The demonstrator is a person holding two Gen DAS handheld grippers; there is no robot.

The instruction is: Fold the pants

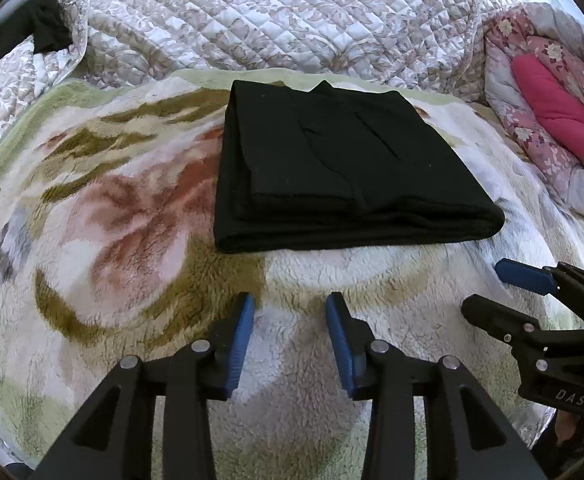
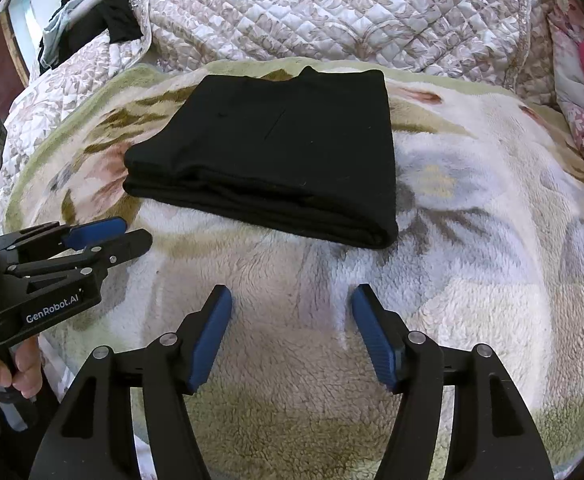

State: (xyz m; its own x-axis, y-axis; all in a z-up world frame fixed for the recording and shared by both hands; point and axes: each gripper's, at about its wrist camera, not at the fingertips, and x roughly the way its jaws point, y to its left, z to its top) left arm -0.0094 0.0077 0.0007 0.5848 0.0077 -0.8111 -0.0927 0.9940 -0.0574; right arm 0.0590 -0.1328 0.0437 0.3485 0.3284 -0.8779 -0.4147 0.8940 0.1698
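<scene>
Two claws, both empty: left claw (image 1: 287, 320) with jaws apart, gripping nothing; right claw (image 2: 289, 316) likewise parted over bare fleece. Ahead of both, well clear of the fingertips, lay the pants (image 1: 332, 168), black, folded into a compact stacked rectangle, several layers showing along the near edge. Seemed essentially finished as a fold: edges roughly squared, no leg trailing out, only a small peak of cloth poking up at the far edge. Little left, by the look of it, beyond perhaps smoothing that peak or pressing the stack flat; could not tell from here whether a further fold was meant. From the left claw, sat straight ahead and slightly right; from the right claw, ahead and to the left. Beneath the claws and the pants, spread a fleece blanket (image 2: 472, 260), plush, cream with green, brown and pink floral pattern, soft enough to give under any press. Beyond the pants, rose a quilted cover (image 1: 271, 12) in pale grey-brown leaf print, apparently bedding. Far right of the left claw, lay a pink floral quilt (image 1: 552, 100), bunched. Far left, past the quilted cover, hung or lay dark clothes (image 2: 119, 12), too blurred at the lens edge to name. Looked like a bedroom, daylit.
</scene>
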